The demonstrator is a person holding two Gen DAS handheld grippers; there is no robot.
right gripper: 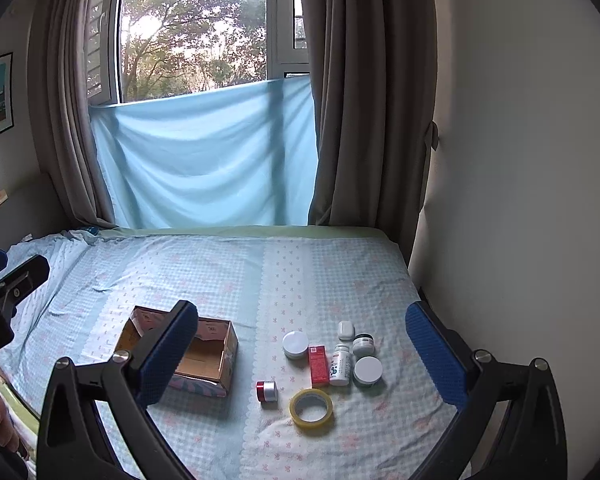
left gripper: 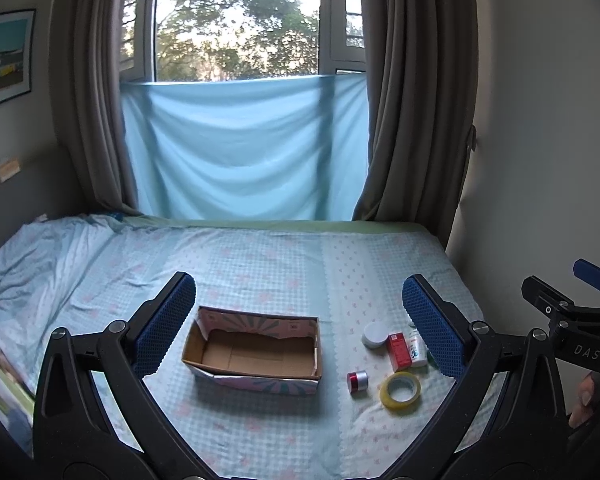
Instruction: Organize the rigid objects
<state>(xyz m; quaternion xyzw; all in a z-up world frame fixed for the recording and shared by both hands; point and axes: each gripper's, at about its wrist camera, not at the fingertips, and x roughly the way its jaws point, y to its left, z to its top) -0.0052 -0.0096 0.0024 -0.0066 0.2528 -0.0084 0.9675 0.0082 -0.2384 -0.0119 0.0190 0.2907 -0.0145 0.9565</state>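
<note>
An empty open cardboard box (left gripper: pixel 256 350) (right gripper: pixel 204 354) sits on the bed. To its right lie a small red and silver jar (left gripper: pixel 357 381) (right gripper: pixel 266 391), a yellow tape roll (left gripper: pixel 400 392) (right gripper: pixel 312 407), a red carton (left gripper: pixel 399 351) (right gripper: pixel 319 365), a white bottle (left gripper: pixel 416 346) (right gripper: pixel 340 364), and round white-lidded jars (left gripper: pixel 374 334) (right gripper: pixel 295 343). My left gripper (left gripper: pixel 300 320) is open and empty, held above the box. My right gripper (right gripper: pixel 302 344) is open and empty, held above the small objects.
The bed (right gripper: pixel 260 272) has a light blue patterned sheet, crumpled at the left (left gripper: pixel 40 256). A white wall (right gripper: pixel 500 200) borders the right side. Curtains (right gripper: pixel 372 100) and a blue cloth (left gripper: pixel 244 148) hang behind. A small white case (right gripper: pixel 345 330) lies near the jars.
</note>
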